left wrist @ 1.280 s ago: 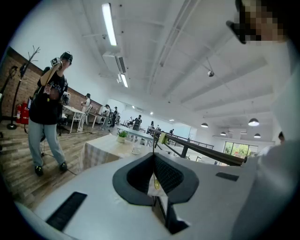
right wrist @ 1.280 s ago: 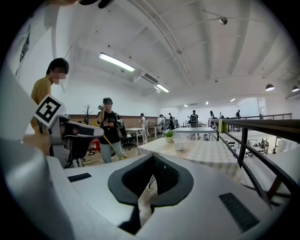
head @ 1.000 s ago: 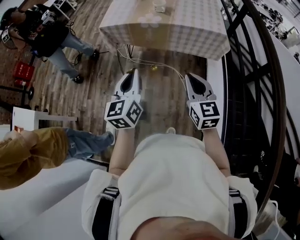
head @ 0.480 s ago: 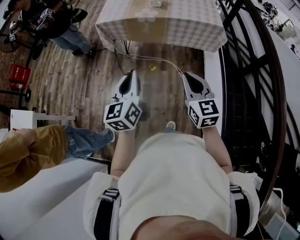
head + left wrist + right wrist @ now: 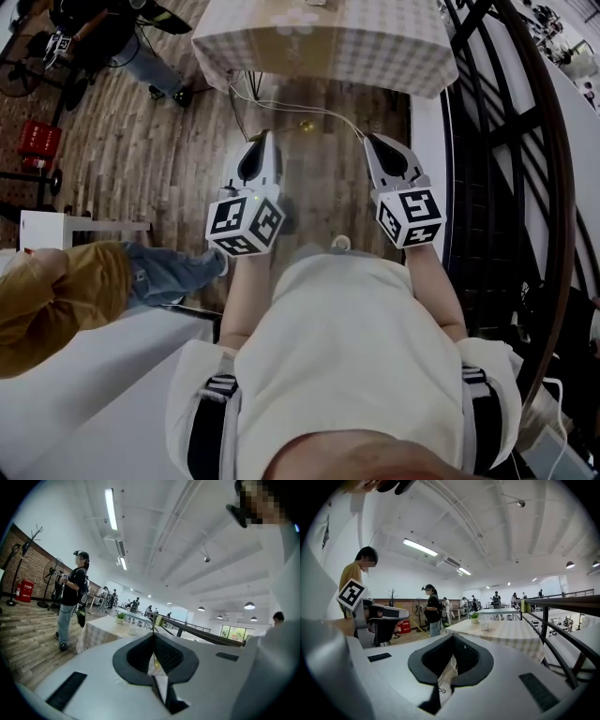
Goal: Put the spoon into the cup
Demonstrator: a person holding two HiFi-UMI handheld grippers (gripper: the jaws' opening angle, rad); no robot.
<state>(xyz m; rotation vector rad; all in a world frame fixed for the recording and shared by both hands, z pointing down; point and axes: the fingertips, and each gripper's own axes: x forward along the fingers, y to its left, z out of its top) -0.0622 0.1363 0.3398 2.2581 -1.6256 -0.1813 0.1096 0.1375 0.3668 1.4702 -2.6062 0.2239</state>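
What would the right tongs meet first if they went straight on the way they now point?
The right tongs would probably reach the checked-cloth table ahead, near its front edge. Only wood floor shows in between, though depth is hard to judge.

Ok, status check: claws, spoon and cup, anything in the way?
Left claw shut, empty; right claw shut, empty. Cup on checked table ahead; spoon not seen. Cable on floor before table.
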